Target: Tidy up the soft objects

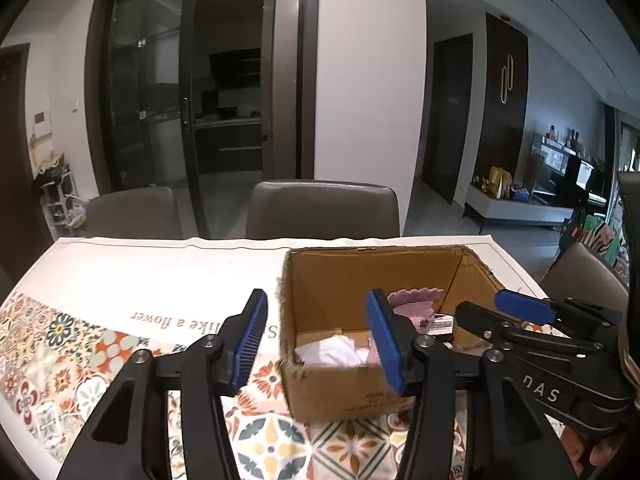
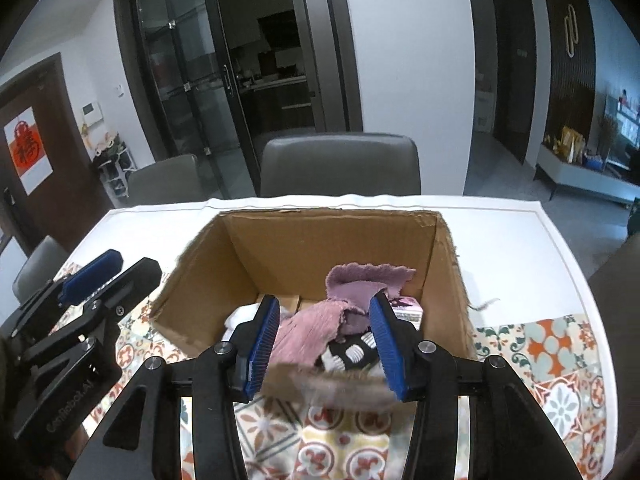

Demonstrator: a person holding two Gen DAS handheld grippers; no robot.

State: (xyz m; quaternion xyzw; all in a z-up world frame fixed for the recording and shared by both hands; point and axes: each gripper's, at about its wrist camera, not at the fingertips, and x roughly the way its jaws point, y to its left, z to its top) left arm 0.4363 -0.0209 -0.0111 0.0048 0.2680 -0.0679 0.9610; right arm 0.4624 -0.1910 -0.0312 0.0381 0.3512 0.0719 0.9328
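Worktop (image 1: 120, 276) under a patterned cloth carries an open cardboard box (image 2: 320, 240), and the soft things already lie inside it. At nine o'clock of the box the left claw (image 1: 316, 340) stands released, nothing between its blue pads, straddling the box's near left corner. In the box, a white cloth (image 1: 332, 350) sits at about eight o'clock, the mauve cloth (image 2: 320, 320) drapes across the middle, and a black-and-white item (image 2: 352, 354) lies at five o'clock. The right claw (image 2: 324, 346) hangs released over the near rim, gripping nothing. To finish well, I judge both claws should lift clear without snagging the mauve cloth's loose edge.
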